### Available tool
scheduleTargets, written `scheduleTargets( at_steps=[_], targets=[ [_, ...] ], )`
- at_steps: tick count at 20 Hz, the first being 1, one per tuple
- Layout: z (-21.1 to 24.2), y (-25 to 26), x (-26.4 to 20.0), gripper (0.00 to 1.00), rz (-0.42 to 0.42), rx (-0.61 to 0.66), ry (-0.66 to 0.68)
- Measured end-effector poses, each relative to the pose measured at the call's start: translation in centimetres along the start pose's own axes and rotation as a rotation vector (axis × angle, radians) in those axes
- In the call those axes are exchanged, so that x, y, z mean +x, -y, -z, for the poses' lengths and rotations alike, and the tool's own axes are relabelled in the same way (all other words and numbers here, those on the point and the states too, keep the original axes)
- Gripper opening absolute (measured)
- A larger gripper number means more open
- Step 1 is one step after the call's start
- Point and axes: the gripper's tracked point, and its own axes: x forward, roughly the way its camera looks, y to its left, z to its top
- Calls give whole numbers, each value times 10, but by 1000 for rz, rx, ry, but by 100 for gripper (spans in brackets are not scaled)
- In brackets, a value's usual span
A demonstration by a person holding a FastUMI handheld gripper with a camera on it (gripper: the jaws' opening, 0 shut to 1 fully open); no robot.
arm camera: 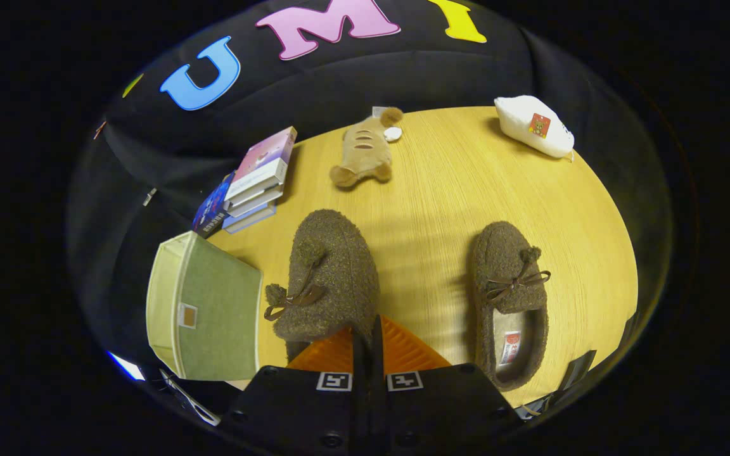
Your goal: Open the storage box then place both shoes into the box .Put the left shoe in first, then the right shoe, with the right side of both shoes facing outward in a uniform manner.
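Hand-held gripper (368, 345) at bottom centre: we see its fingers pressed together on the heel of the left shoe (330, 272), grasping it. Right of it, the right shoe (509, 297) lies untouched on the worktop (441, 202). At lower left the storage box (213, 310) looks open, no shoe visible inside. We judge both placements remain. Farther off: one book stack (248, 187), one plush toy (365, 152), one white pouch (535, 126).

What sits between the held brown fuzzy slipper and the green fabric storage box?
Nothing visible. The claw is pinched on the heel of the brown fuzzy slipper, and the green fabric storage box stands right beside it, with bare wooden table between.
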Motion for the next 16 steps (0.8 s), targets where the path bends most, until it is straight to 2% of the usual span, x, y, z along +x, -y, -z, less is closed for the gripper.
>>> scheduleTargets(
  at_steps=[2,8,16],
  targets=[
    [-12,-27,-18,6,-20,-3,18],
    [-38,-142,-60,5,-179,30,45],
    [-8,-281,-43,5,-286,35,-45]
  ],
)
